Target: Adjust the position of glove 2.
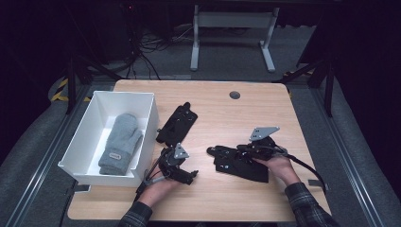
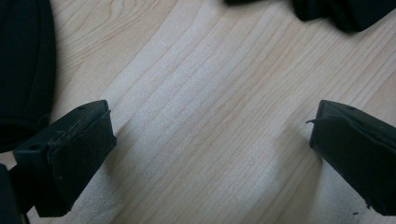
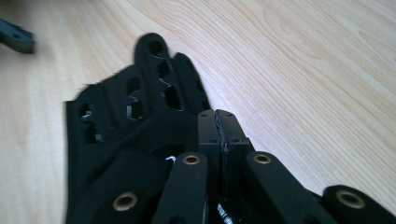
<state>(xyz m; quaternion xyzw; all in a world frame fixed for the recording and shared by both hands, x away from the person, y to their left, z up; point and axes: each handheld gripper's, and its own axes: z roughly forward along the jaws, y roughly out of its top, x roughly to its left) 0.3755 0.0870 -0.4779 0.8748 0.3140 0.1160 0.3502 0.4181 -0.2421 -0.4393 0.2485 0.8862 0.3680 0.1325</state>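
The grey mitten (image 1: 121, 143) bears a small, unreadable label (image 1: 115, 154).

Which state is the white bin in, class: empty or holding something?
Holding something. The white bin has one grey mitten lying flat on its floor; both black gloves lie outside on the table.

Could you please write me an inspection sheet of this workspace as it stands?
Surface: wooden table, grommet near the far edge.
Job's things: grey mitten in the white bin; one black glove beside the bin, another at the right gripper.
Clutter: nothing seen.
Grippers: left gripper open over bare wood; right gripper shut on the second glove's edge.
Cables: one trails from each gripper; more on the floor.
Surroundings: dark room, white desk frame behind.
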